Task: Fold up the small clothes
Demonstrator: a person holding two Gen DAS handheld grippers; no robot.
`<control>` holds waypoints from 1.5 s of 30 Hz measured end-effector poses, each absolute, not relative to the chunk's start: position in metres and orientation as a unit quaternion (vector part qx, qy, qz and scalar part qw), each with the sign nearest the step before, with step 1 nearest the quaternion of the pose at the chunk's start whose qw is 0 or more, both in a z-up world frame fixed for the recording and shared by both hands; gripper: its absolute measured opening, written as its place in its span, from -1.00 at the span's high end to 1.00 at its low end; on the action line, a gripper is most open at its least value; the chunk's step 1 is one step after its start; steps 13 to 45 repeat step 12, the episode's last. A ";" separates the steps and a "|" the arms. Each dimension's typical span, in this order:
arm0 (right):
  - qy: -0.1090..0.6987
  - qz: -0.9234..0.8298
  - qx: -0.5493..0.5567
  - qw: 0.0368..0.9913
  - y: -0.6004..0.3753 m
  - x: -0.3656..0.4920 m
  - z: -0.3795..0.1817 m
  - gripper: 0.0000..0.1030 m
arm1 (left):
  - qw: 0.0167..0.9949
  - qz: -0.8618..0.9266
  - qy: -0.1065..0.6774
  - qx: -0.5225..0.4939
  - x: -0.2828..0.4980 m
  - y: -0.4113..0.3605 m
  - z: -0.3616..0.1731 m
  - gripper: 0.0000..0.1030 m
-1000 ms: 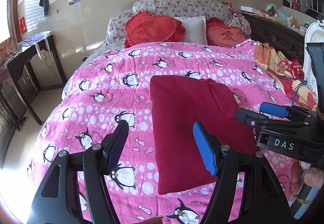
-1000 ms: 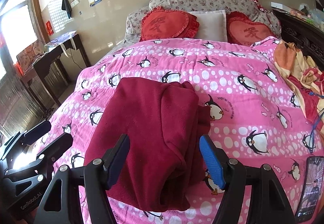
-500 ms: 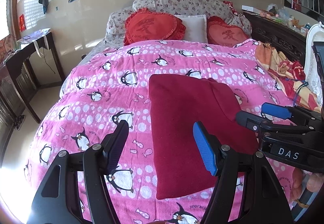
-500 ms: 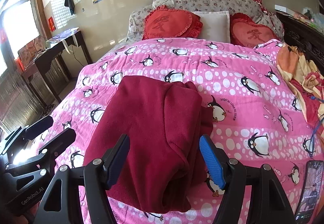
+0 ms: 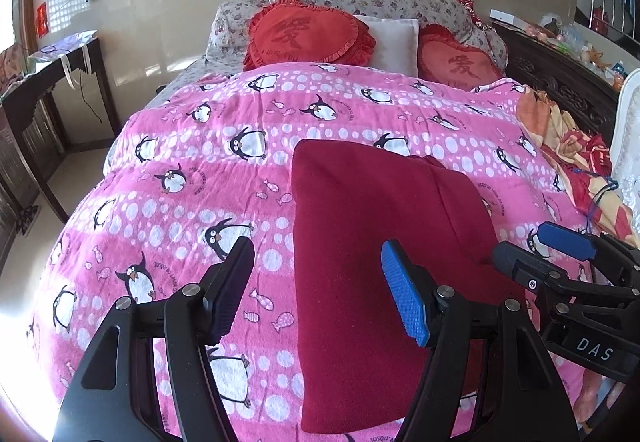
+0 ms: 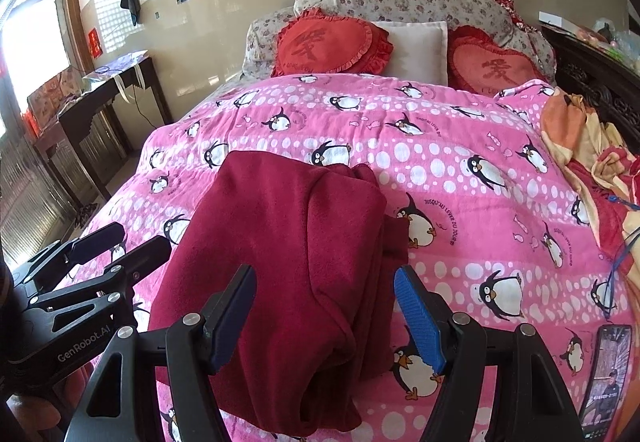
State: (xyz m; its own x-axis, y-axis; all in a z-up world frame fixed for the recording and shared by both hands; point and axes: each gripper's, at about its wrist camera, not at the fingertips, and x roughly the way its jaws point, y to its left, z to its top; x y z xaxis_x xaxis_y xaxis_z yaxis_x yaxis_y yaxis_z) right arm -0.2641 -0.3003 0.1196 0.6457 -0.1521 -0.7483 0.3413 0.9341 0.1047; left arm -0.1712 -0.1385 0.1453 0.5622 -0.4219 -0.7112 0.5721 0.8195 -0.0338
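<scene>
Dark-red garment (image 5: 372,242), folded lengthwise, is seen on penguin quilt (image 5: 192,162). Left gripper (image 5: 320,290) & right gripper (image 6: 326,306) are held agape, nothing gripped. Loose right-side layers could be missed, spoiling next fold.

The left gripper (image 5: 320,288) is held with its fingers (image 5: 404,300) spread apart, holding nothing. Beyond and between them, a folded dark red fleece garment (image 5: 384,250) lies flat on the pink penguin-print blanket (image 5: 168,178). To the right of the fingers, the right gripper (image 5: 540,246) is at the garment's right edge, fingers parted.
</scene>
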 end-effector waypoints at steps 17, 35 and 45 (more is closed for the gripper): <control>0.407 -0.134 0.130 0.894 -0.312 -0.251 0.119 -0.34 | 0.885 -0.275 0.363 0.093 -0.143 -0.142 0.153 -0.29; 0.407 -0.134 0.130 0.894 -0.312 -0.251 0.119 -0.34 | 0.885 -0.275 0.363 0.093 -0.143 -0.142 0.153 -0.29; 0.407 -0.134 0.130 0.894 -0.312 -0.251 0.119 -0.34 | 0.885 -0.275 0.363 0.093 -0.143 -0.142 0.153 -0.29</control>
